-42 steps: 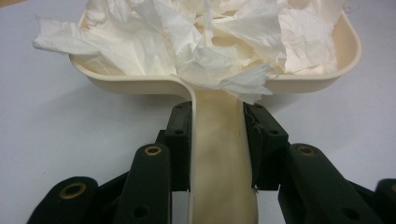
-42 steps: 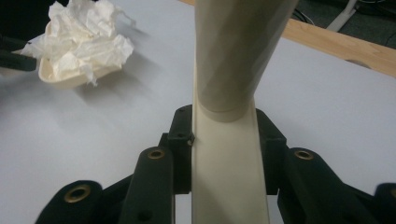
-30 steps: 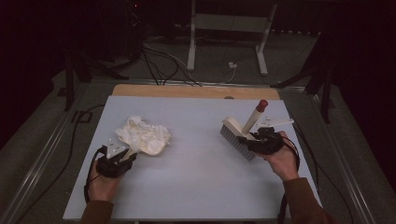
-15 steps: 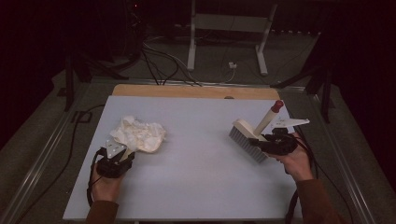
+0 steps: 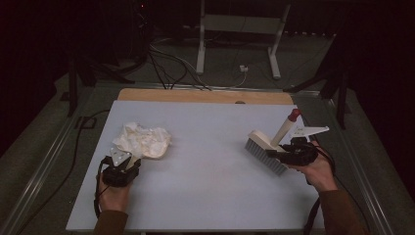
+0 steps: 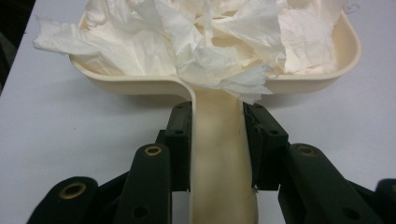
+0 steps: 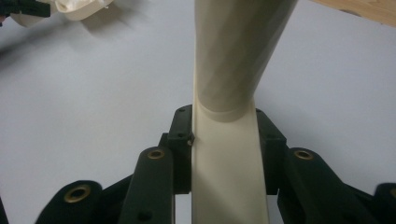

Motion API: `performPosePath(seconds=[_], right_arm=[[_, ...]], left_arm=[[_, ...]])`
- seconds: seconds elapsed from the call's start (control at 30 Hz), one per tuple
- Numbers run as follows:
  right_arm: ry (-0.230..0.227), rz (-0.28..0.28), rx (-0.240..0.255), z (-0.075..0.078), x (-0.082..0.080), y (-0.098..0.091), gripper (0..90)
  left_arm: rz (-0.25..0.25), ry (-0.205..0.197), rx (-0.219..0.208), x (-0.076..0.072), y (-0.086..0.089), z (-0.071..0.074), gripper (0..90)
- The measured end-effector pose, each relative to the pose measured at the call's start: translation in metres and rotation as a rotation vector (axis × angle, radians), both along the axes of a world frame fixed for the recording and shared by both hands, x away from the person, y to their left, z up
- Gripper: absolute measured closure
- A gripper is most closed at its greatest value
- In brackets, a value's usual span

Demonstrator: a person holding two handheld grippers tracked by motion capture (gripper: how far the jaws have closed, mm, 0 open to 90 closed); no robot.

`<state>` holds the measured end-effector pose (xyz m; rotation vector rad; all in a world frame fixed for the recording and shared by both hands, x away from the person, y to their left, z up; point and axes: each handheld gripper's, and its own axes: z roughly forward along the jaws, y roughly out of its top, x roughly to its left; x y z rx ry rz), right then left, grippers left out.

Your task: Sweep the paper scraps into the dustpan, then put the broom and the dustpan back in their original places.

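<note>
From above, the left gripper [image 5: 123, 165] pinches the handle of a cream dustpan [image 5: 147, 142] heaped with crumpled paper [image 5: 139, 137] on the pale tabletop [image 5: 205, 166], well apart from the right gripper [image 5: 281, 155] clamping a brush [image 5: 266, 147]. Along the left gripper view, both jaws squeeze the dustpan handle [image 6: 219, 154], paper [image 6: 210, 42] spilling over the rim. Along the right gripper view, the brush handle [image 7: 229, 140] blocks the middle, bare tabletop [image 7: 93, 93] either side.

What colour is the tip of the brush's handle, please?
Red, on the brush handle's tip; clearest in the high view.
</note>
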<state>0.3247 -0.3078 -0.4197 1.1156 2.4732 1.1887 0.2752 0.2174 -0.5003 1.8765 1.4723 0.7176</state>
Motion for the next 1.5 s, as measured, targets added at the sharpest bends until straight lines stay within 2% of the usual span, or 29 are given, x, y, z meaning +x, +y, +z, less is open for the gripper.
performPosePath(seconds=[0.53,0.8,0.93,1.13,1.5], right_arm=[[0.035,0.045,-0.016,-0.003,-0.004,-0.018,67.0],[0.059,0.131,-0.031,-0.005,-0.008,-0.021,67.0],[0.072,0.173,-0.021,-0.006,-0.008,-0.021,66.9],[0.098,0.204,-0.035,-0.010,-0.007,-0.021,67.0],[0.123,0.283,-0.056,-0.019,-0.003,-0.026,67.0]], left_arm=[[0.059,0.005,0.032,-0.002,-0.014,-0.008,66.9],[0.119,0.009,0.023,-0.003,-0.021,-0.011,67.0],[0.145,-0.002,0.024,-0.005,-0.019,-0.012,66.9],[0.148,-0.001,0.003,-0.005,-0.014,-0.013,66.9],[0.163,-0.003,0.018,-0.004,-0.015,-0.015,66.8]])
